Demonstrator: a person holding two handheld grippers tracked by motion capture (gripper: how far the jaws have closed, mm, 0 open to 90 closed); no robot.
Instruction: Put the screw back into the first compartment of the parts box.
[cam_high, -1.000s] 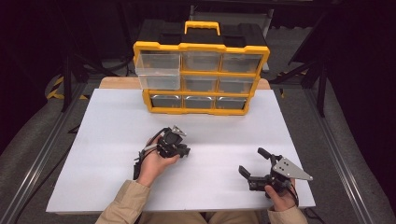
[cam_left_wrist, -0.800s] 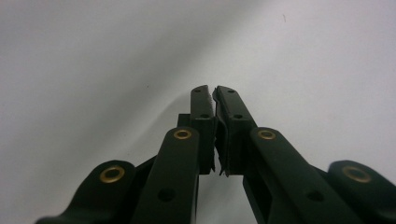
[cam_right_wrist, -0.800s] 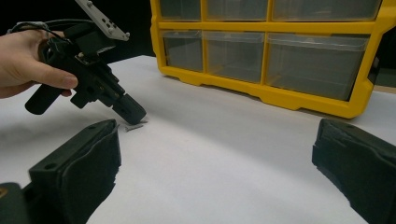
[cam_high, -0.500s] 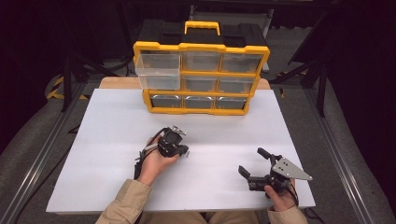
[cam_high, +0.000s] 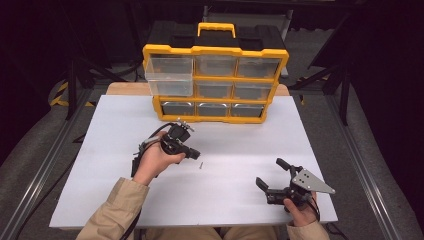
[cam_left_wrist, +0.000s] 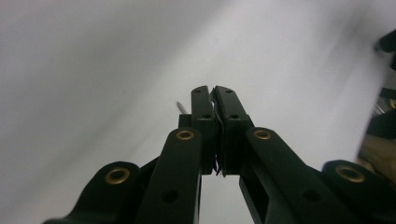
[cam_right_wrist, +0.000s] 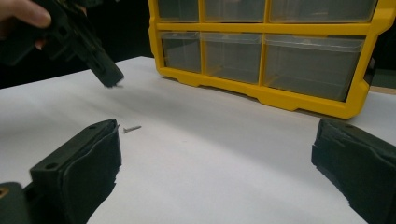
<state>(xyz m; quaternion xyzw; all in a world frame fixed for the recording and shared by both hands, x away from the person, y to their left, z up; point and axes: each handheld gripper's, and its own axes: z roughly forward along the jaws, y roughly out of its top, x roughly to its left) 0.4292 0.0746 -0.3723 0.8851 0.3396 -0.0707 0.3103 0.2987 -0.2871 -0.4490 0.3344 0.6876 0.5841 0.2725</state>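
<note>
Grey metal screw (cam_high: 200, 164), small and thin, flat on white table (cam_high: 240, 150).

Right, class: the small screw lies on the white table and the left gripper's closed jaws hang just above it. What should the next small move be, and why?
Probably open the left gripper and lower it over the screw. Its jaws are shut with nothing seen between them, while the screw lies loose on the white table beside the tips.
</note>
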